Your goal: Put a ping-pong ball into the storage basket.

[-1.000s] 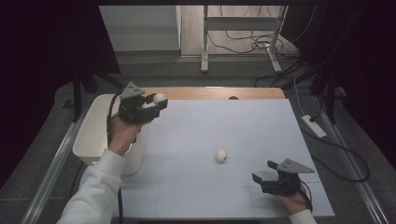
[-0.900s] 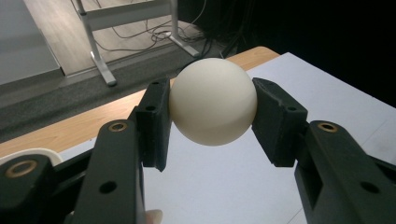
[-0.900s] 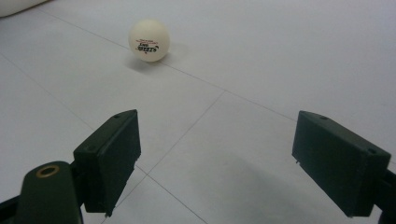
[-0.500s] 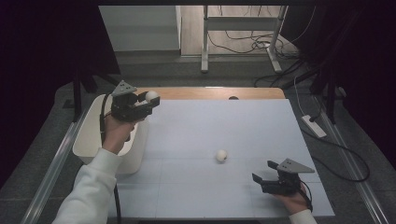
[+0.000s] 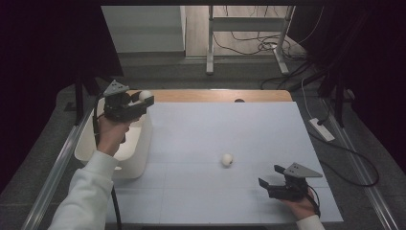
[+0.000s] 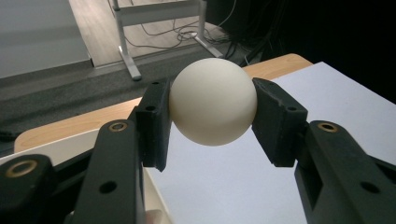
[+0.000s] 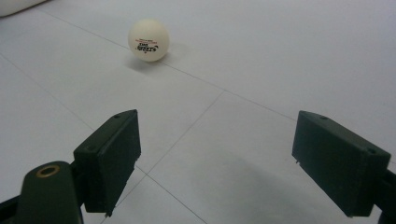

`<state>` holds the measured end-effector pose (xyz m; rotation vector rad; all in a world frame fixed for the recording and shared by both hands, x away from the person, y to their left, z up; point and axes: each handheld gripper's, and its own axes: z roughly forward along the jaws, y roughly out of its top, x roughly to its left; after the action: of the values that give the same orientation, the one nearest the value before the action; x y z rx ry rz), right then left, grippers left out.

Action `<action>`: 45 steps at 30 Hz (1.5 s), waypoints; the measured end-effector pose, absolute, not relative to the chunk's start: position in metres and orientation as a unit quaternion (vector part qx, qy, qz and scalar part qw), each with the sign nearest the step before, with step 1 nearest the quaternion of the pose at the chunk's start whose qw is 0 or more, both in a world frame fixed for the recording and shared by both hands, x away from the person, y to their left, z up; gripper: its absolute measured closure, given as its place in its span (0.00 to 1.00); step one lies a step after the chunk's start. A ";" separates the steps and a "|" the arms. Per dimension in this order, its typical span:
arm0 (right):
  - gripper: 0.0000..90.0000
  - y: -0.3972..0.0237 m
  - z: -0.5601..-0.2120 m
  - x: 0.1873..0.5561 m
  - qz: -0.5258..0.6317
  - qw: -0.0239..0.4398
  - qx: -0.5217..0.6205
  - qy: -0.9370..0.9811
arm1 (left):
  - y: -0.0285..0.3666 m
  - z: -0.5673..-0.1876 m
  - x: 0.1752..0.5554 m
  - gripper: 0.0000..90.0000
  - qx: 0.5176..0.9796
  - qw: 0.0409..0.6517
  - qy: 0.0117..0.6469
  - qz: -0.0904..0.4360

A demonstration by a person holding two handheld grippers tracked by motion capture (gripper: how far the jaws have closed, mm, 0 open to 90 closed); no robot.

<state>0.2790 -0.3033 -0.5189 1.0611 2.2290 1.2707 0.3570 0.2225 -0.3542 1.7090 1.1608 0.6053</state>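
Note:
My left gripper [image 5: 143,97] is shut on a white ball [image 5: 145,95], held in the air over the far right corner of a white bin [image 5: 136,153] at the table's left side. In the left gripper view the ball [image 6: 213,107] sits squeezed between both black pads [image 6: 156,123]. A second white ball [image 5: 227,159] with small printed lettering lies on the white table sheet. My right gripper [image 5: 270,176] rests low near the front right with its jaws wide apart and nothing between them; that ball [image 7: 148,39] lies ahead of it, to the left.
The white sheet [image 5: 230,124] covers most of a wooden table [image 5: 215,95]. A white power strip [image 5: 321,129] with a cable lies on the floor at the right. A metal stand [image 5: 210,48] stands beyond the table. Metal rails run along both table sides.
My left gripper has carried its ball leftward, from over the sheet's far left corner to above the bin. The right gripper and the loose ball have stayed put.

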 end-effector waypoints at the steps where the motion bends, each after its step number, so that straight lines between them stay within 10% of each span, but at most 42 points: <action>1: 0.17 -0.303 -0.519 0.279 0.450 0.181 0.376 0.789 | 0.225 -0.354 0.357 0.56 0.697 0.475 0.477 0.249; 45: 0.17 -0.302 -0.521 0.280 0.445 0.183 0.376 0.792 | 0.271 -0.401 0.388 0.56 0.689 0.395 0.565 0.223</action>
<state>0.2797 -0.3023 -0.5206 1.0606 2.2346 1.2545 0.3876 0.2706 -0.4007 1.7476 1.4326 0.5661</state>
